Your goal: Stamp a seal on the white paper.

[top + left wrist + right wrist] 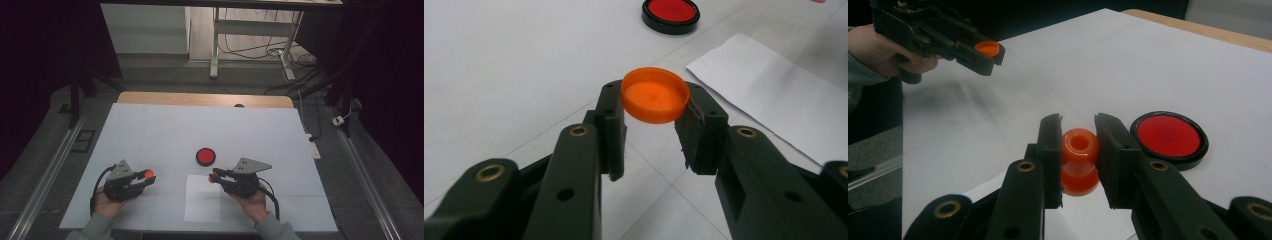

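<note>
1. High view: the left gripper (145, 176) grasps an orange cap (148, 173) and the right gripper (216, 176) grasps an orange stamp (215, 175). They face each other above the white table (150, 130), well apart, with the paper sheet (202, 202) between and nearer the right one.
2. Left gripper view: the jaws are clenched on the orange cap (655, 95), its open side up. The red ink pad (670, 15) lies ahead, to the right.
3. Right gripper view: the jaws clamp the orange stamp (1079, 160), long axis about upright. The red ink pad (1169, 137) sits just beside it on the right, so this hand is nearer.
</note>
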### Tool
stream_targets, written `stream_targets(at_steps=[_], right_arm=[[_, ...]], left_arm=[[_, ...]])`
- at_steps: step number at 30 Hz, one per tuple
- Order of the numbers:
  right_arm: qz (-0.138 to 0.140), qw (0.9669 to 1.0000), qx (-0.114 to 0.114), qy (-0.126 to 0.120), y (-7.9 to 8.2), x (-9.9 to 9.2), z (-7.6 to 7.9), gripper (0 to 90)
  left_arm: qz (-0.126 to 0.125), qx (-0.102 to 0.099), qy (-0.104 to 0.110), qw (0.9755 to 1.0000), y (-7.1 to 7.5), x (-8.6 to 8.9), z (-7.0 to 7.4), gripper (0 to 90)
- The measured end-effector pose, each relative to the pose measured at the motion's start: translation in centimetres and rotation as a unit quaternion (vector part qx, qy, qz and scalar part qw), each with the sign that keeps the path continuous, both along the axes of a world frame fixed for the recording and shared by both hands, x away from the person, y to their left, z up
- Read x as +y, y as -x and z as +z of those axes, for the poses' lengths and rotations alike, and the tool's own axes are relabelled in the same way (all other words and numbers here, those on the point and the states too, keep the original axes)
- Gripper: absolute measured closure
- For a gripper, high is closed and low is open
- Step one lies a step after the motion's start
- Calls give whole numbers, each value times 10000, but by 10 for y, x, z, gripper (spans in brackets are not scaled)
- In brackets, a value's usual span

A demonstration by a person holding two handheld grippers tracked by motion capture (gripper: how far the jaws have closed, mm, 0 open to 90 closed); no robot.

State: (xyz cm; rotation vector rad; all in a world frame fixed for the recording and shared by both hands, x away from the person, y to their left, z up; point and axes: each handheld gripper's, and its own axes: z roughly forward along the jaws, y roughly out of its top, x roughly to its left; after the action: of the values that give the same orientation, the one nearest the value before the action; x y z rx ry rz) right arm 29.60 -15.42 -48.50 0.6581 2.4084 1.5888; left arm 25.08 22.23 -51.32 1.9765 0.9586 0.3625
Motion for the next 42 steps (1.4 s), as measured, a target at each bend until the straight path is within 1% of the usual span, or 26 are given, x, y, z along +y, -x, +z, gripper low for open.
stream_targets(at_steps=[6,20,34,35,37,42], right_arm=[[67,10000,12,27,2,3,-2,721],[223,9996,125,148,6,13,-9,721],[314,9985,222,389,7,22,-20,720],[329,9984,217,400,8,23,-21,721],[351,9978,185,527,8,25,-22,720],[356,9974,192,598,7,27,-26,721]], left_arm=[[-6,15,3,10000,0,0,0,651],[-4,4,16,10000,0,0,0,651],[-21,13,11,10000,0,0,0,651],[-24,8,10,10000,0,0,0,651],[-20,12,12,10000,0,0,0,651],[-30,11,-2,10000,0,-1,0,650]])
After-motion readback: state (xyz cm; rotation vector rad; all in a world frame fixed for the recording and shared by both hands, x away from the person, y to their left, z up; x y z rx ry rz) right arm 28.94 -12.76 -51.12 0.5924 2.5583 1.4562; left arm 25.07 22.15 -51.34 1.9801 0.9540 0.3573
